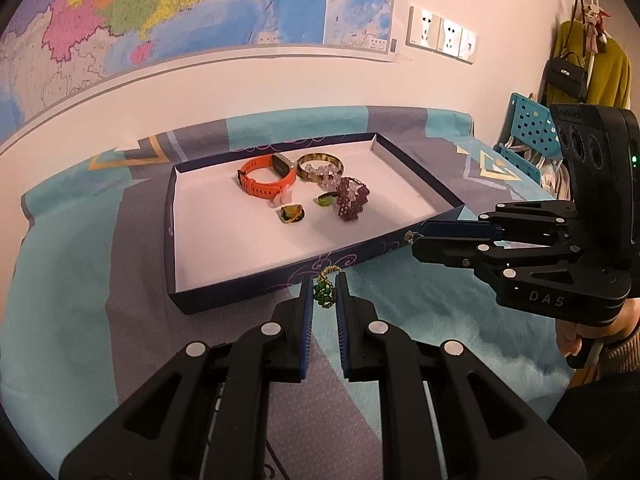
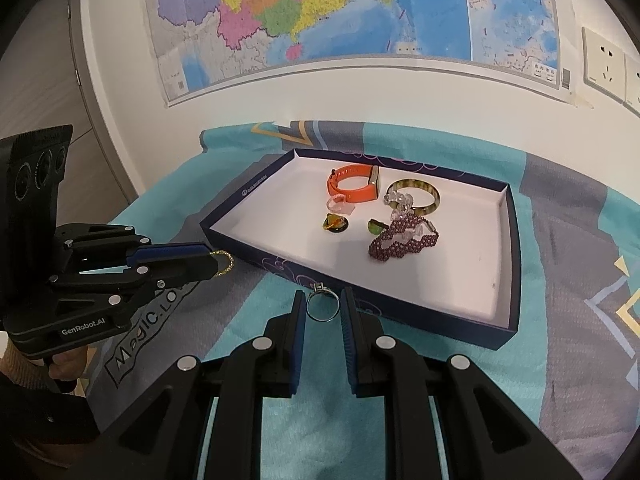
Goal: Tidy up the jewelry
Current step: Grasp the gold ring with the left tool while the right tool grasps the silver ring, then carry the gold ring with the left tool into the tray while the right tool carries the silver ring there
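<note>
A teal and grey cloth (image 1: pixel 80 280) covers your table below a wall map (image 2: pixel 320 12). Your left gripper (image 1: pixel 323 294) pinches a green beaded ring (image 1: pixel 325 291) just short of the tray's near wall (image 1: pixel 248 292). Your right gripper (image 2: pixel 323 307) clamps a silver ring (image 2: pixel 322 307) before the tray (image 2: pixel 404 306), whose white floor lies bare near both.

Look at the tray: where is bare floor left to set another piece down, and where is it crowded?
The tray floor is bare along the near wall and both end walls. It is crowded mid-back, around the orange watch, bangle and purple beaded bracelet.
</note>
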